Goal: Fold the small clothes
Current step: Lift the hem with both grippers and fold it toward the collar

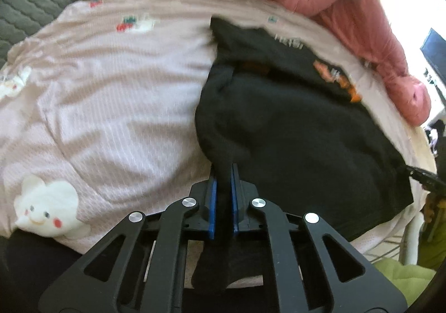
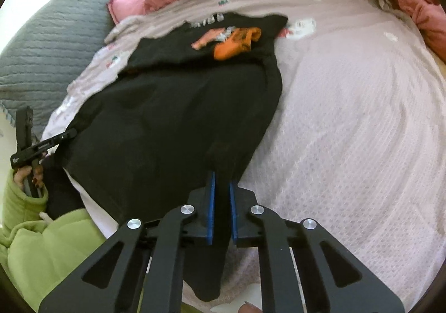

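Observation:
A small black shirt (image 1: 295,123) with an orange print (image 1: 337,79) lies on the pale pink bed sheet (image 1: 111,95), its near part folded over toward the print. My left gripper (image 1: 223,170) is shut on the shirt's near left corner, with black cloth hanging down between the blue pads (image 1: 212,201). In the right wrist view the shirt (image 2: 178,118) with the orange print (image 2: 231,42) spreads ahead, and my right gripper (image 2: 221,177) is shut on its near right corner. The left gripper also shows there (image 2: 67,134), at the shirt's left corner.
A pink padded quilt (image 1: 348,6) is bunched along the far side of the bed. A grey quilted pillow (image 2: 55,42) lies at the far left. White cartoon patches (image 1: 46,207) mark the sheet. The person's green sleeve (image 2: 41,243) is at lower left.

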Tool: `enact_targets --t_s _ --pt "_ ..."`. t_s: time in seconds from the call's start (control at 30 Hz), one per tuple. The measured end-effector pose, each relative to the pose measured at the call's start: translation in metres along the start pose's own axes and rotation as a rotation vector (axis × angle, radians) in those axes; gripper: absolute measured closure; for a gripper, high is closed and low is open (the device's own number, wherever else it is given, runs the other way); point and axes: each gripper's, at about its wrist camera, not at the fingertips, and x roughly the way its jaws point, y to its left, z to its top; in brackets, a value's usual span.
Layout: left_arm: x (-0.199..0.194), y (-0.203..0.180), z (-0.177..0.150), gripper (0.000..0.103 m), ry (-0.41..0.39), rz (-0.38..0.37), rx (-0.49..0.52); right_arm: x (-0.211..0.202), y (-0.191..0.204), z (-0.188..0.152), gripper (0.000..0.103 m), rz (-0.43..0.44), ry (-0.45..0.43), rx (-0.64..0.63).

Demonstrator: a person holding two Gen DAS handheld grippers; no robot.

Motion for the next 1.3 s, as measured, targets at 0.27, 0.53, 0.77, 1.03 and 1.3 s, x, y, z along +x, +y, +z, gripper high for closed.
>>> enact_targets --t_s 0.27,0.53,0.77,1.03,1.3 --pt "-0.016 -0.005 0.029 0.101 -0.065 -0.009 -0.011 -0.024 -0.001 0.032 0.095 0.028 -0.162 0.003" --pt "-0.021 -0.015 0.073 0.101 -0.12 0.002 0.002 -0.031 -0.008 0.067 0.095 0.02 -0.275 0.02" --pt "-0.006 -0.019 0.112 0.101 -0.14 0.007 -0.006 -0.031 -0.018 0.1 0.095 -0.012 -0.341 0.048" --pt "0.017 -0.019 0.147 0.101 -0.145 0.008 -0.02 -0.016 -0.026 0.129 0.095 -0.063 -0.35 0.055" --pt "0.038 -0.016 0.175 0.1 -0.136 0.005 -0.051 0.01 -0.035 0.157 0.095 -0.115 -0.328 0.061"
